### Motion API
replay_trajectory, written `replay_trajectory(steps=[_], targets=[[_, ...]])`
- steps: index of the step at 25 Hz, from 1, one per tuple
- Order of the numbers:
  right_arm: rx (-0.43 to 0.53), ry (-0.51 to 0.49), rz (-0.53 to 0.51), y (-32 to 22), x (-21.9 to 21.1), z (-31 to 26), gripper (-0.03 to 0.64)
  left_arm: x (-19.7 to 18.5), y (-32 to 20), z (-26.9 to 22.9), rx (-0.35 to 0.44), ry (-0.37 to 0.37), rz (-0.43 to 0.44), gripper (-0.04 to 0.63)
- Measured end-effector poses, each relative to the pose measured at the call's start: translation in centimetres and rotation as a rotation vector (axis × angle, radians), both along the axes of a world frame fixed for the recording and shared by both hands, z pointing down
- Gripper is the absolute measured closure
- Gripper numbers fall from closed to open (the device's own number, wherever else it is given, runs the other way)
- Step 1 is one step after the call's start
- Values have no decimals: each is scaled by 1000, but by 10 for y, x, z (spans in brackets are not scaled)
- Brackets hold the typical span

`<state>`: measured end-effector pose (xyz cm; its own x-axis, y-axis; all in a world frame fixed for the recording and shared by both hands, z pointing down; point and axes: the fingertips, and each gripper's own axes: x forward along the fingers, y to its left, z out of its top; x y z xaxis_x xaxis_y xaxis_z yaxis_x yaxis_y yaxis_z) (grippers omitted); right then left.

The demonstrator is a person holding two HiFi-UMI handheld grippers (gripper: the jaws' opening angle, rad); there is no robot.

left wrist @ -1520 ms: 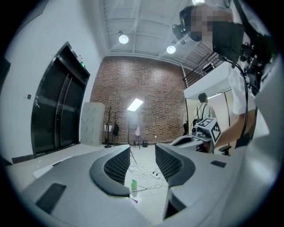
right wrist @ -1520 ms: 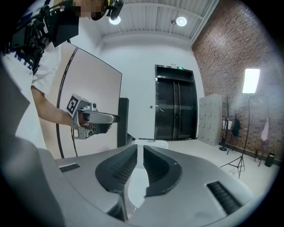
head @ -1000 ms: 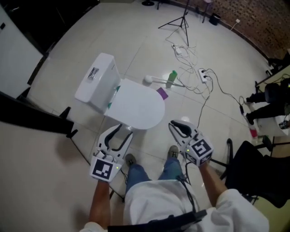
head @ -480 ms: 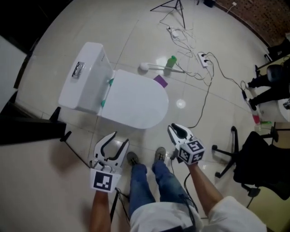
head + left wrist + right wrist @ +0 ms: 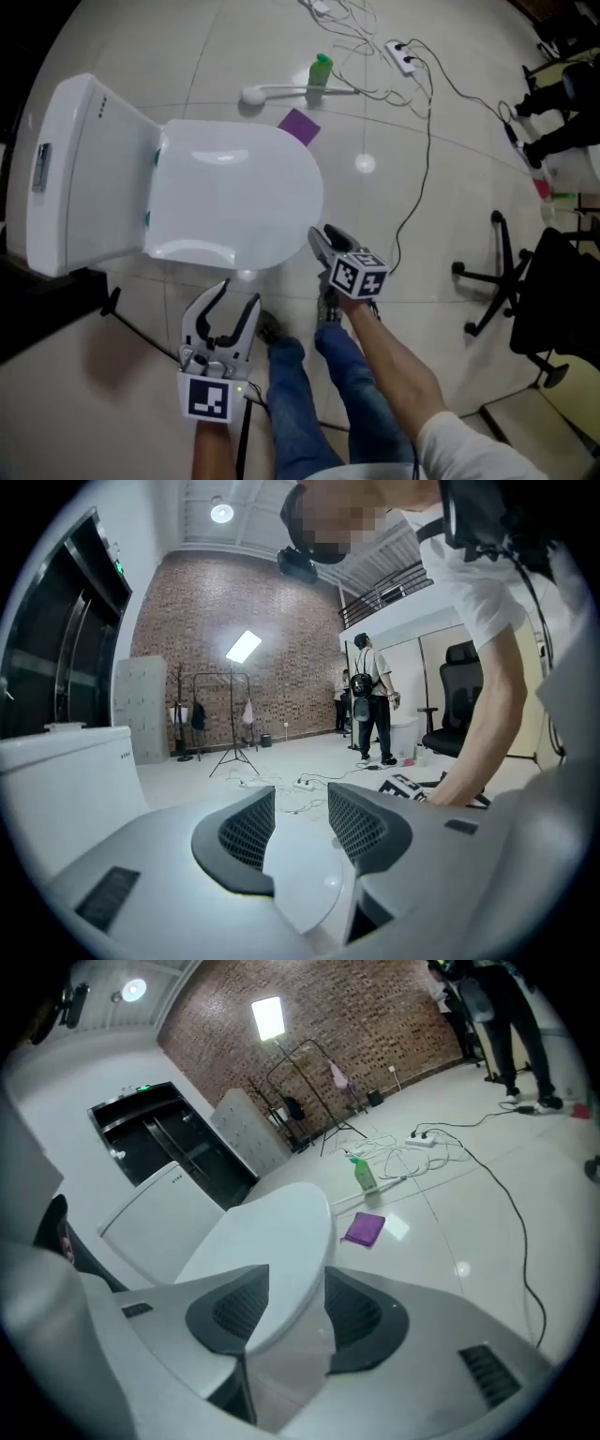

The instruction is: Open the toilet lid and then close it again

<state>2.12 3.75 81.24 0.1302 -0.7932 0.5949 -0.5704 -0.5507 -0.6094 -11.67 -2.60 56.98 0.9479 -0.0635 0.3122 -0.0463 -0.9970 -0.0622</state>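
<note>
The white toilet has its lid (image 5: 234, 192) down flat, and the tank (image 5: 84, 169) is at the left. My right gripper (image 5: 321, 242), rolled onto its side, sits at the lid's front right edge. In the right gripper view the lid (image 5: 272, 1251) has its rim running into the gap of the right gripper (image 5: 298, 1297), whose jaws have just been opening; the pads do not press on it. My left gripper (image 5: 237, 292) stands open just off the lid's near edge. Seen from its own camera, the left gripper (image 5: 300, 808) has nothing between its jaws.
On the floor beyond the toilet lie a purple cloth (image 5: 298, 125), a green bottle (image 5: 321, 70) and a white brush (image 5: 258, 94). A power strip (image 5: 405, 56) trails cables to the right. An office chair (image 5: 553, 281) stands at the right. The person's legs are below the grippers.
Both grippers have come down toward the toilet. The right one rolled onto its side, reached the lid's front right edge and opened its jaws. The left one stayed open.
</note>
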Motion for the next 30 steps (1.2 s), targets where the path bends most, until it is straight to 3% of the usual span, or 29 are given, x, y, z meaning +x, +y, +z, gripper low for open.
replay_trajectory(steps=[3,10,16,24,30], targets=[[-1,-24,50,-7,6,17,439,7,8,16,-19,-15,19,423],[7,-46,54,-16,3,23,445,-3,4,34,-29,-55,13,423],[47,-120,65,-7,10,-1,537,-17,-5,30,-23,-66,-28,423],[206,-108,-27,-19,11,-107,595,-40,-16,34,66,-194,-24,420],[407,-84,-142,-66,-9,-220,598,-54,-34,-3,98,-133,-65,416]])
